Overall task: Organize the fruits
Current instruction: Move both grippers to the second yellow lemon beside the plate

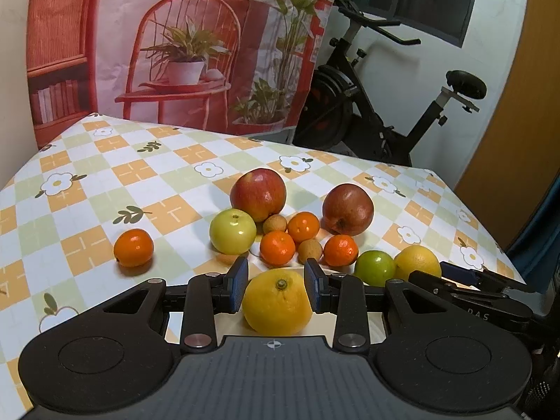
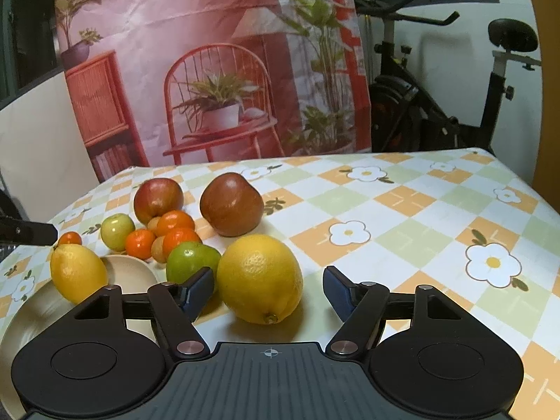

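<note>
My left gripper (image 1: 276,285) is shut on a yellow lemon (image 1: 277,302) and holds it over a cream plate (image 2: 133,273); that lemon also shows in the right wrist view (image 2: 77,272). My right gripper (image 2: 268,288) is open around a second lemon (image 2: 259,278) that lies on the table. Beyond are two red apples (image 1: 258,194) (image 1: 347,209), a pale green apple (image 1: 232,231), a darker green fruit (image 1: 374,268), several tangerines (image 1: 277,247) and two small brown longans (image 1: 309,249).
A lone tangerine (image 1: 133,247) sits apart at the left. The checked tablecloth (image 1: 140,171) ends at a printed backdrop (image 1: 182,45). An exercise bike (image 1: 385,105) stands behind the table's right corner. The right gripper also shows in the left wrist view (image 1: 472,280).
</note>
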A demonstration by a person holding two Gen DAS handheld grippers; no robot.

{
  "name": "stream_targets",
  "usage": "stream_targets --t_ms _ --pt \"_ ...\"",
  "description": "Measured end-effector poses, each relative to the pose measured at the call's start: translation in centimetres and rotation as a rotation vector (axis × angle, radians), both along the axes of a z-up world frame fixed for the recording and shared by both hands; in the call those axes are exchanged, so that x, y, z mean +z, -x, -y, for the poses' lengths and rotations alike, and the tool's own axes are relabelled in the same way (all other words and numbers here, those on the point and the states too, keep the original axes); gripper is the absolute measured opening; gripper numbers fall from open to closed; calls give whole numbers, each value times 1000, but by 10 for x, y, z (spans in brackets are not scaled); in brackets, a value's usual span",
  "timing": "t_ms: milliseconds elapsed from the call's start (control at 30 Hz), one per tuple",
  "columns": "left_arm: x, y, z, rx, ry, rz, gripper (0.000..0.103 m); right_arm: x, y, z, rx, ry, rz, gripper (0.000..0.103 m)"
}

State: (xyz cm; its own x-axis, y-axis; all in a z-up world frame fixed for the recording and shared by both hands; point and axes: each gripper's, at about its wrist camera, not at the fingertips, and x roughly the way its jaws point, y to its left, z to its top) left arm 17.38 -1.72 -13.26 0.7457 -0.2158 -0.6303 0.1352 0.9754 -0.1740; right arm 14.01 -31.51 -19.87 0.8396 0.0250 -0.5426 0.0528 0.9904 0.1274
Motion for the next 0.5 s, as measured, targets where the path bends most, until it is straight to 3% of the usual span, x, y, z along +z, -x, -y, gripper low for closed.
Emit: stream_targets --t_ms 300,500 --pt "25 -42 30 -123 34 -19 37 -1 1 7 14 -31 -25 63" --pt "18 -71 67 -204 94 -96 37 1 5 12 45 -22 -36 60"
